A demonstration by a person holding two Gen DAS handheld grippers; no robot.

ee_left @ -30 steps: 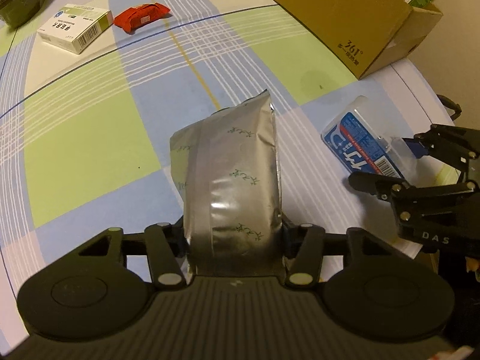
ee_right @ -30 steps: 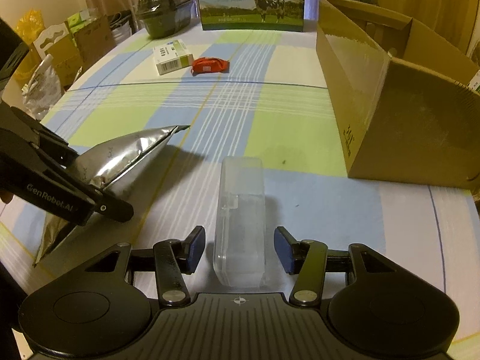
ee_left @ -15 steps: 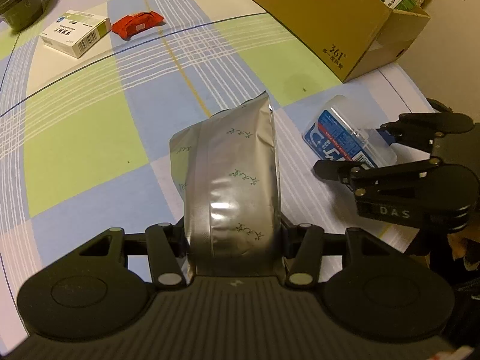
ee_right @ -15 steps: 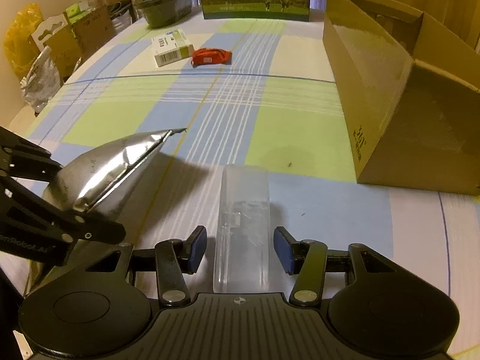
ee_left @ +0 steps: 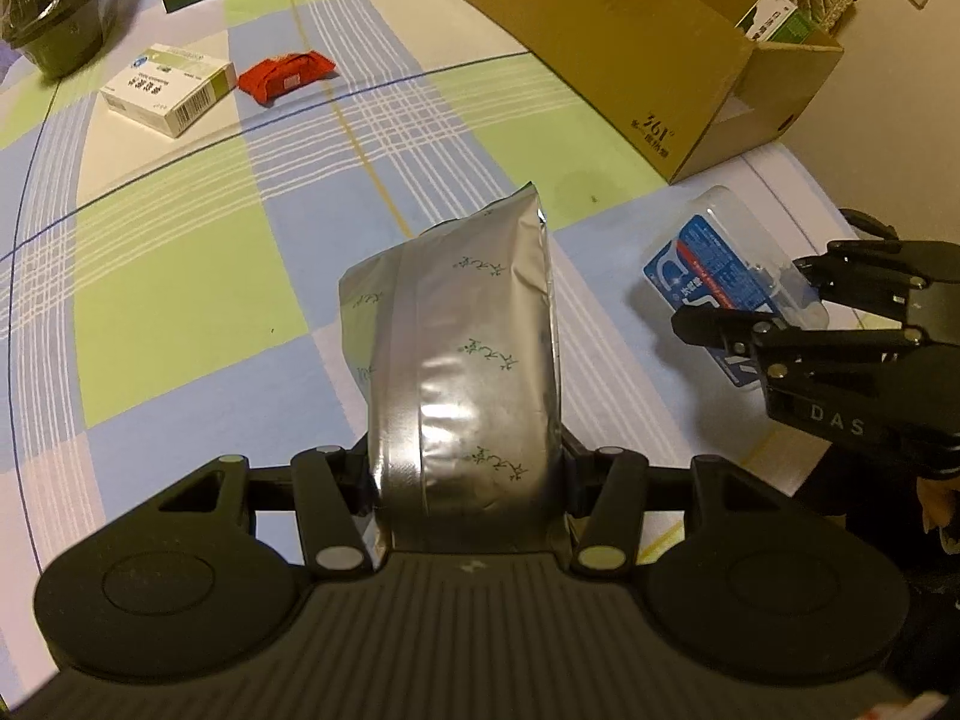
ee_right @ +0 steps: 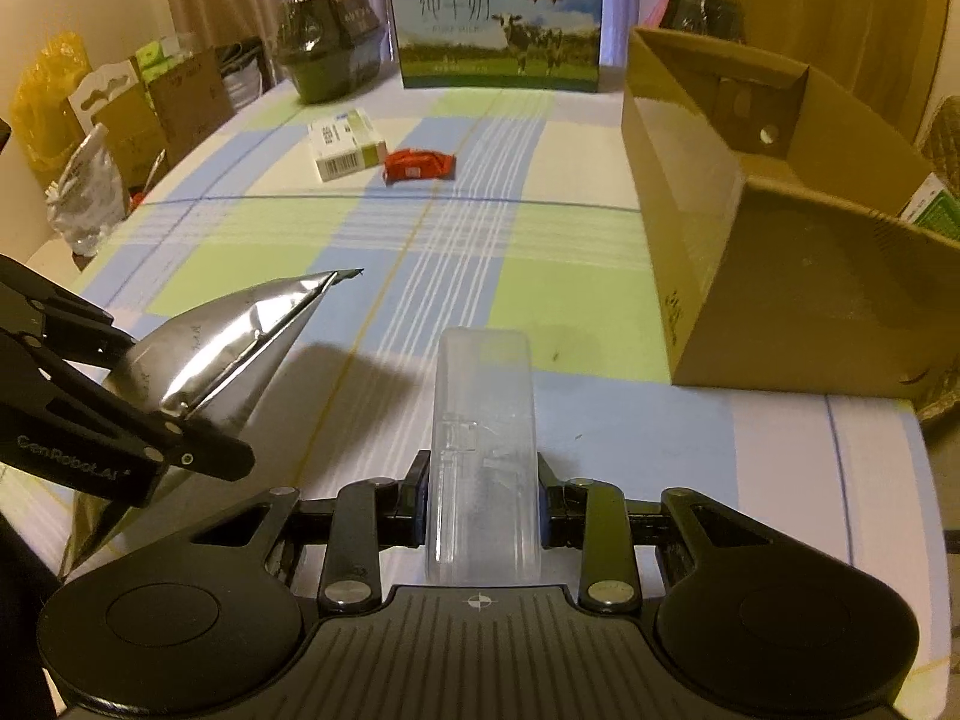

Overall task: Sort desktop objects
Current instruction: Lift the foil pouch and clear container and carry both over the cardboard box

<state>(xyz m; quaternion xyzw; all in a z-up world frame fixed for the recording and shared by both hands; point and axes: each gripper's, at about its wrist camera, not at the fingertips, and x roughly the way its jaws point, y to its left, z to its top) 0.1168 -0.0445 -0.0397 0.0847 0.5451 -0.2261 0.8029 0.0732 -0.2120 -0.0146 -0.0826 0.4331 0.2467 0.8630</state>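
While left hand-held gripper [ee_left: 465, 468] pinches silver pouch [ee_left: 462, 354], right hand-held gripper [ee_right: 480, 504] clamps clear plastic case [ee_right: 483, 438], both above tabletop [ee_right: 540, 240], cardboard box [ee_right: 780, 276] nearby.

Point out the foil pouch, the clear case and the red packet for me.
foil pouch [ee_left: 462, 360]: left wrist view, middle of its front face.
clear case [ee_right: 483, 420]: right wrist view, middle of its top side.
red packet [ee_right: 419, 164]: right wrist view, centre of the wrapper.

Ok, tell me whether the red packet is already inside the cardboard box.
No, the red packet lies on the tablecloth beside the white carton, apart from the cardboard box.
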